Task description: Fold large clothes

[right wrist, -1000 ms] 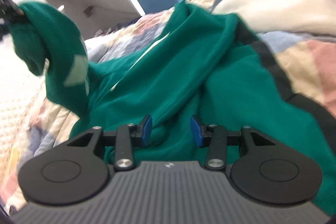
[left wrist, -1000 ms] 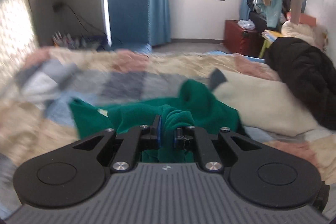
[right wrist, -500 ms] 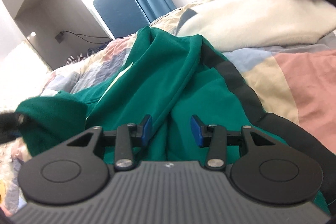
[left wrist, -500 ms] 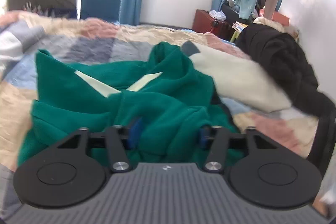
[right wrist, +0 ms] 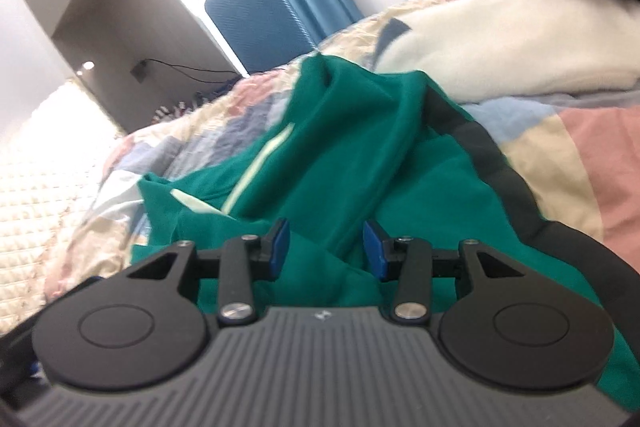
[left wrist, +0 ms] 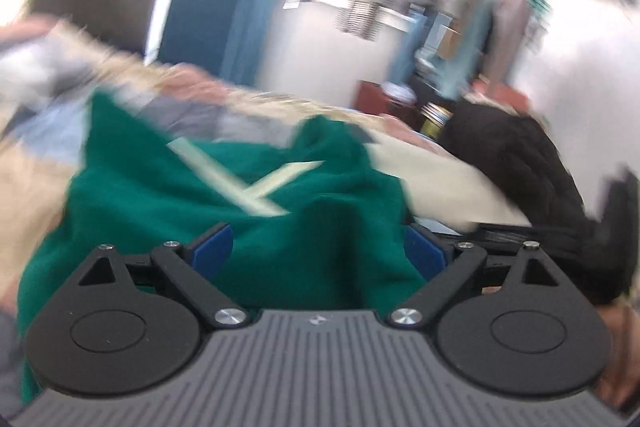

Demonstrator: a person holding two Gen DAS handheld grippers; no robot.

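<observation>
A large green garment (left wrist: 160, 195) with pale stripes (left wrist: 256, 195) and a dark hem band (right wrist: 492, 163) lies crumpled on the patchwork quilt (right wrist: 580, 147). My left gripper (left wrist: 318, 247) hovers low over its near edge. Its jaws are opening wide, and green fabric lies between the blue pads (left wrist: 212, 247) without being pressed. The left wrist view is blurred by motion. My right gripper (right wrist: 326, 245) stands partly open over the green garment (right wrist: 340, 147), with a fold of cloth running up between its pads (right wrist: 278, 243), which are apart and do not pinch it.
A white fleece blanket (right wrist: 500, 47) lies right of the garment, with a black jacket (left wrist: 512, 155) beyond it. A blue chair (right wrist: 256, 23) and blue curtains stand behind the bed, with a red box (left wrist: 380, 99) and hanging clothes at the back.
My left gripper held a bunch of green fabric up, then sank toward the bed, let it go and spread its jaws wide. The lifted cloth now lies on the garment. The right gripper barely moved.
</observation>
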